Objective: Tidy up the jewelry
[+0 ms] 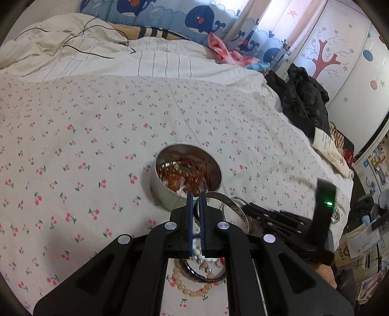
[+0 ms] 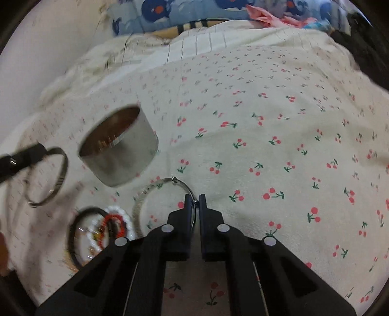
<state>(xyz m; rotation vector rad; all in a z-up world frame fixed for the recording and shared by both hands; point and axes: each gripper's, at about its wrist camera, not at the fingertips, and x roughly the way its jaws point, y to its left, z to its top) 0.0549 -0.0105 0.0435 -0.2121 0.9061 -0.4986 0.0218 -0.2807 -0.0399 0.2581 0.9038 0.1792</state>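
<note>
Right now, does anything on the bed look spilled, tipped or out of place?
Nothing spilled: the round tin stands upright with beads inside. What is loose is the rest, a peach bead bracelet, white pearls and a dark bangle heaped on the cherry-print sheet beside it. Each claw is shut on a metal bangle.

I'm working in a home bedroom: a bed [image 1: 97, 136] under a cherry-print sheet [image 2: 267, 150], a rumpled white duvet [image 1: 60, 41], whale-patterned curtains [image 1: 201, 19] at the window, and a wardrobe [image 1: 340, 60] decorated with a red tree.
</note>
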